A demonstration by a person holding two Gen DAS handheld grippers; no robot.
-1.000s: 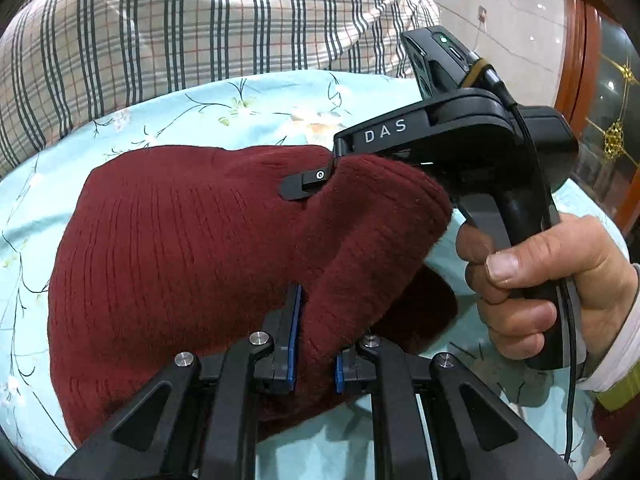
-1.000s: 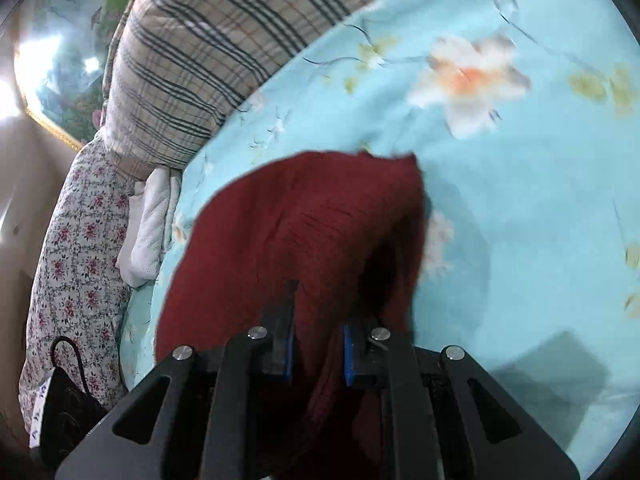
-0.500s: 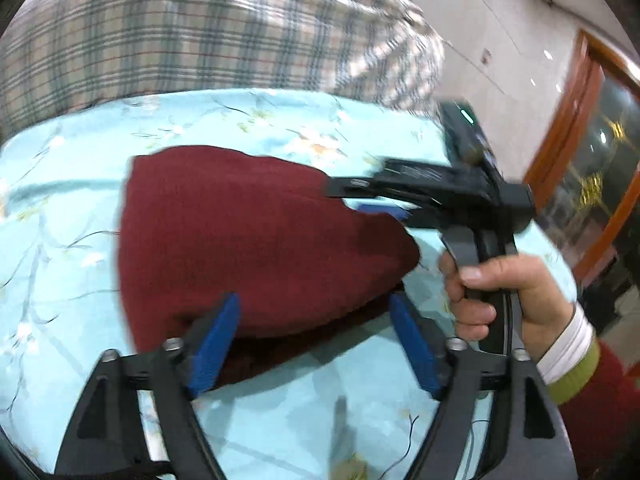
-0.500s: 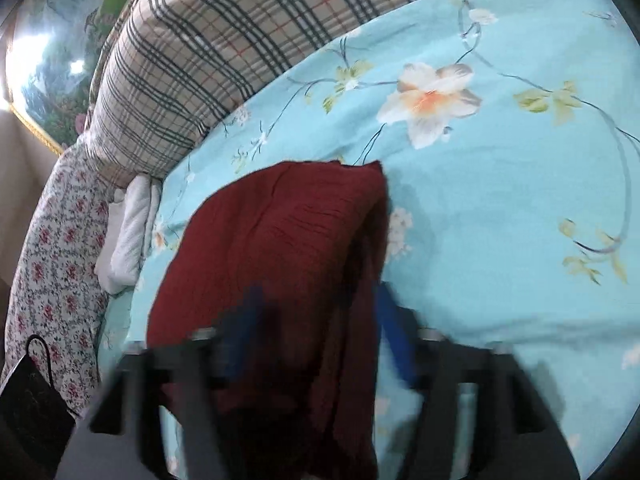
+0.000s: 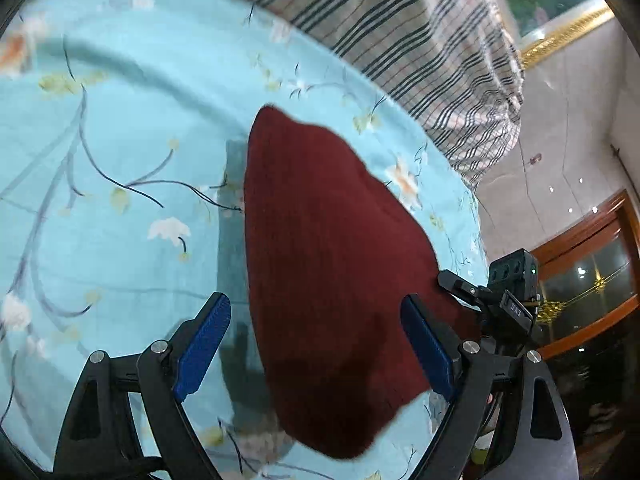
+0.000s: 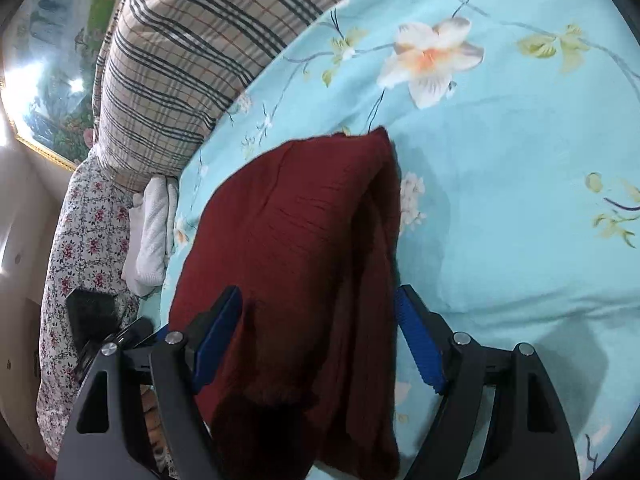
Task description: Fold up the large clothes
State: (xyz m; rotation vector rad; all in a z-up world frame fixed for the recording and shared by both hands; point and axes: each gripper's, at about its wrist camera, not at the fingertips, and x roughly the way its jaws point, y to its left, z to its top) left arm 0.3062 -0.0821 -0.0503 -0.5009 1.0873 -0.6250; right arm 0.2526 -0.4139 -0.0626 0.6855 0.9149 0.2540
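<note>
Between the left gripper's (image 5: 316,344) wide-apart blue pads lies the near end of the dark red knit sweater (image 5: 328,264), folded into a thick bundle on the pale blue flowered bedspread (image 5: 120,168). Those jaws have just been opening, and neither pad presses on the wool. Just right of them, the tip of the right gripper shows at the bundle's edge.

Seen from the right gripper (image 6: 320,336), the sweater (image 6: 296,232) again runs forward between its jaws, which have also just been opening and grip nothing; the cloth only passes through the gap. Off to their left a plaid quilt (image 6: 180,52) and a white towel (image 6: 154,228) sit at the bed's edge.

The knit looks soft, limp and fairly heavy for cloth, likely to sag and unfold if lifted by one layer. It is not fragile and the ribbing should give the pads good purchase. A sound hold would pinch all layers together at the doubled edge to the right of the right jaws, one gripper near each end.
</note>
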